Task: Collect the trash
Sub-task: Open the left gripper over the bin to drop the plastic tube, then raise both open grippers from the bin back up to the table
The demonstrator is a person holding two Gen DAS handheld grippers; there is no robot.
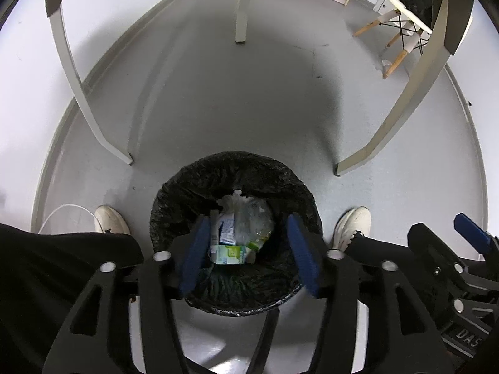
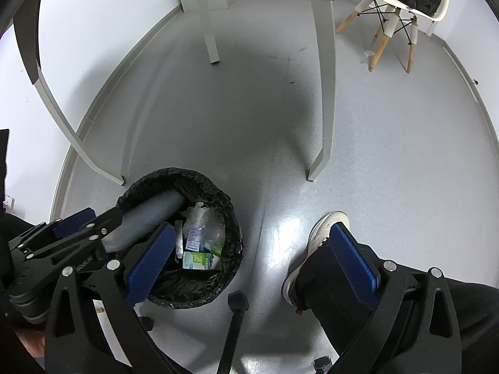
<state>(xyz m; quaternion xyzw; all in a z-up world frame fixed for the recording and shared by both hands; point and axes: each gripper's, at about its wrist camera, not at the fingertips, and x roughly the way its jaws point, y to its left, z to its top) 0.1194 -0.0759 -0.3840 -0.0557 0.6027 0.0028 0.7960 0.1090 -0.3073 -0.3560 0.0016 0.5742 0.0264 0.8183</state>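
Two grippers, both with jaws spread wide and holding nothing. Left gripper (image 1: pixel 249 252) hangs directly above the trash bin (image 1: pixel 174 199), whose black liner holds a green carton (image 1: pixel 229 255), a blue box (image 1: pixel 227 229) and clear plastic. Right gripper (image 2: pixel 249 265) has the bin at 10 o'clock, a white shoe (image 2: pixel 318 233) at 1 o'clock; farther, desk legs (image 2: pixel 324 93).

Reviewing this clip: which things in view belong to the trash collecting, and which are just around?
Job:
- bin with black liner
- green carton inside it
- blue-white box inside it
- clear plastic bag inside it
- left gripper, open over the bin
- right gripper, open

Just around:
- white chair
- table legs
- white shoes
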